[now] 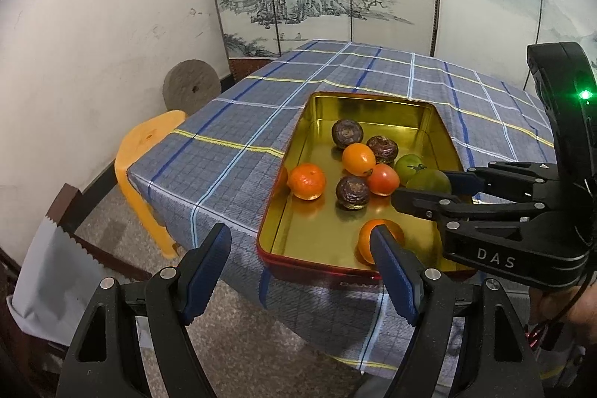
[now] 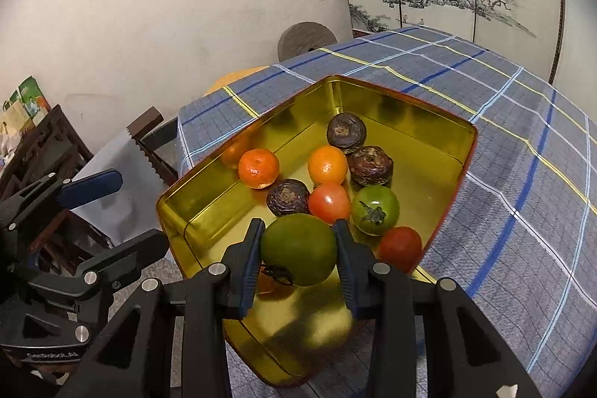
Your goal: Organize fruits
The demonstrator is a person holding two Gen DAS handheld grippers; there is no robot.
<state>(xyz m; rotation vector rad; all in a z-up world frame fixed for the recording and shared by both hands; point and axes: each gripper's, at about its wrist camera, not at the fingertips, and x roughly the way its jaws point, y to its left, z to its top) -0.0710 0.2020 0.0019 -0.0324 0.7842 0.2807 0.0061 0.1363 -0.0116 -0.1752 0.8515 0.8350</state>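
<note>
Sitting in the gold-lined rectangular metal tin (image 2: 429, 137) are three wrinkled dark-purple fruits (image 2: 346, 132), three orange tangerines (image 2: 258, 168), two red tomatoes (image 2: 329, 203) and one round green tomato (image 2: 375, 210). The right gripper (image 2: 298, 248) is clamping a large green tomato (image 2: 298, 248) at the tin's six o'clock, jaws narrowly parted. The left gripper (image 1: 298, 245) is gaping wide, holding nothing.

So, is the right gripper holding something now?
Yes. The right gripper is shut on a green tomato: both pads press its sides, above the tin.

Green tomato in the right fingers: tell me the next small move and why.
Probably lower it a touch and open. The right gripper holds the green tomato above the tin, over bare gold floor near the front wall, clear of the other fruit, so it seems ready to be set down.
</note>
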